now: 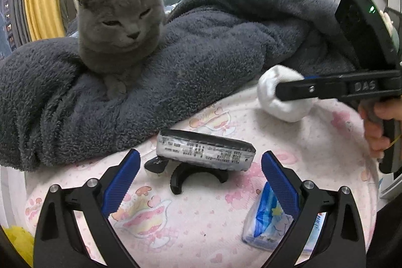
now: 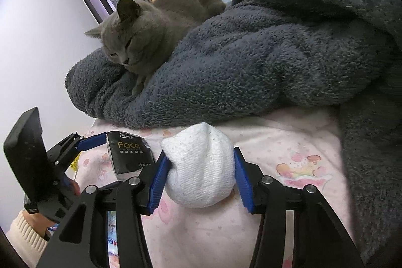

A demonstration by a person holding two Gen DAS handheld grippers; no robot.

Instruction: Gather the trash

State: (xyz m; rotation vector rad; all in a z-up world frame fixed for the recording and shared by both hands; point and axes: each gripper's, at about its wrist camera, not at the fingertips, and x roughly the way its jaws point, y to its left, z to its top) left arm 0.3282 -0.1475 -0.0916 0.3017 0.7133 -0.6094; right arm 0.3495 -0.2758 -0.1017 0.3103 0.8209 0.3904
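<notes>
Our right hand-held gripper (image 2: pixel 198 180) pinches the white wad (image 2: pixel 199 172) on the bed (image 2: pixel 289 142) while the left hand-held gripper (image 1: pixel 201 182) hangs spread before the black tissue pack (image 1: pixel 204 151), and we judge the soft wad may slip, or the nearby cat (image 1: pixel 118 24) may startle.

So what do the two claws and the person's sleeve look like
Both the left claw and the right claw have black angular frames with silver bolts and ribbed blue pads. One side bar is embossed DAS. The sleeve is cream ribbed knit.
</notes>
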